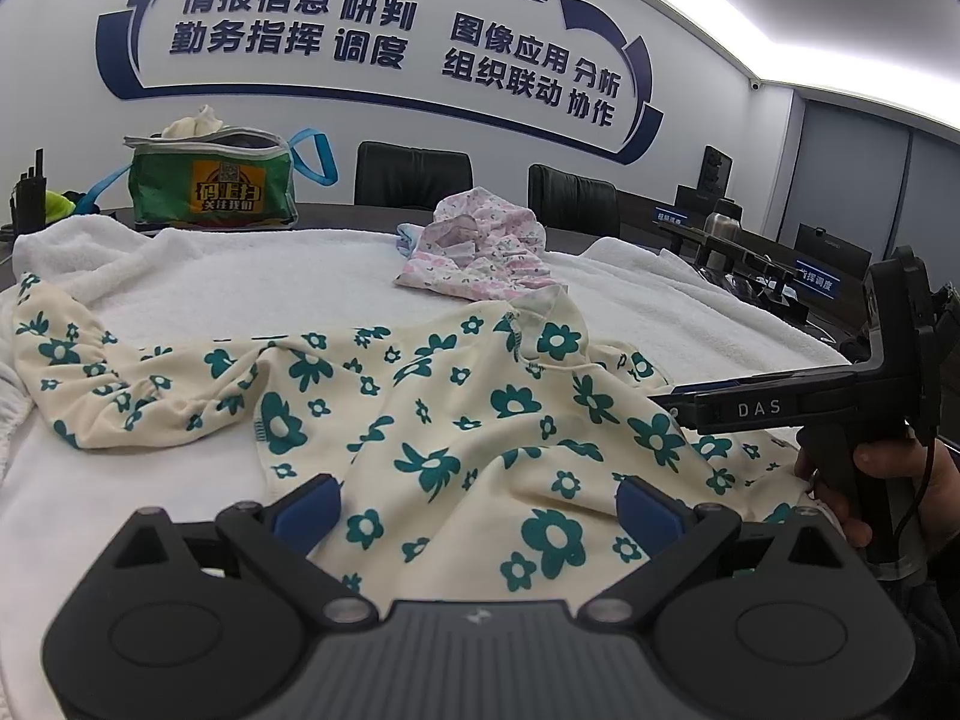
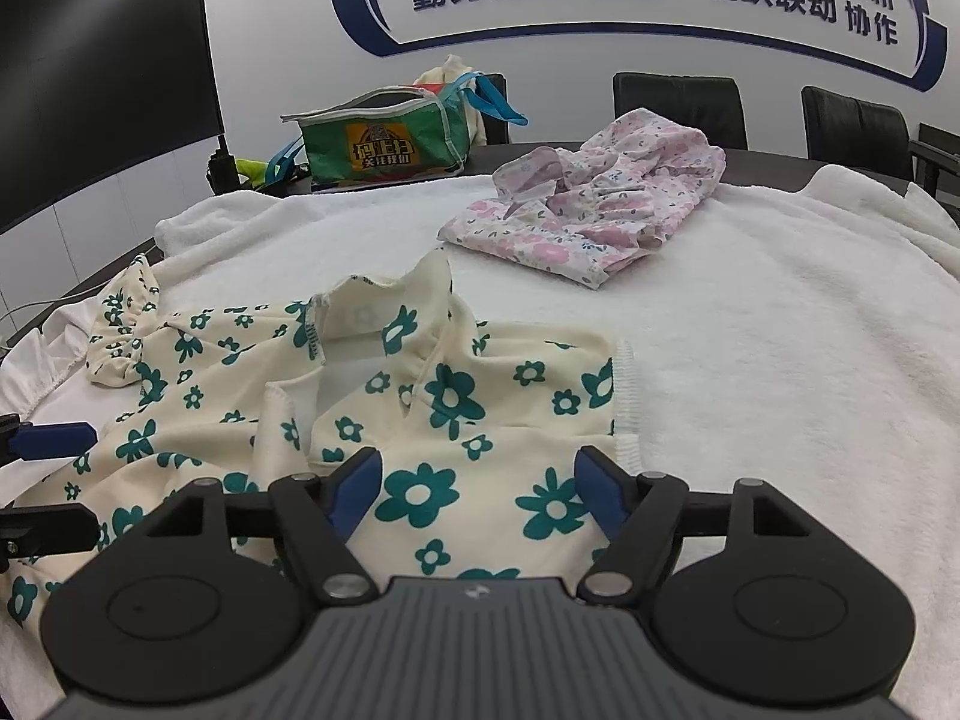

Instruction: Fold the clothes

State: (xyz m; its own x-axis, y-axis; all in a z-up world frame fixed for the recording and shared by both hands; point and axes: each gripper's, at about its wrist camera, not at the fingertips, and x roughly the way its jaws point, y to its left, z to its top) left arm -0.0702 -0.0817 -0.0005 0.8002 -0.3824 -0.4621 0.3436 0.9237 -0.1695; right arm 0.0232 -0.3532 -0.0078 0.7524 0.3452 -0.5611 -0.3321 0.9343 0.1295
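A cream garment with teal flowers (image 1: 456, 414) lies crumpled across the white towel (image 1: 270, 288), one gathered sleeve stretched to the left. My left gripper (image 1: 480, 504) stands open low over its near edge, blue pads wide apart with cloth lying between them. In the right wrist view the same garment (image 2: 456, 396) shows its collar turned up. My right gripper (image 2: 480, 480) is open over the hem, pads not pressing the cloth. Seen from the left wrist, the right gripper (image 1: 666, 401) reaches in from the right, held by a hand (image 1: 852, 480).
A pink floral garment (image 2: 594, 204) lies bunched farther back on the towel. A green bag (image 2: 390, 144) with blue straps stands at the table's far edge. Black chairs (image 2: 678, 102) line the wall behind. A dark screen (image 2: 102, 60) hangs at the left.
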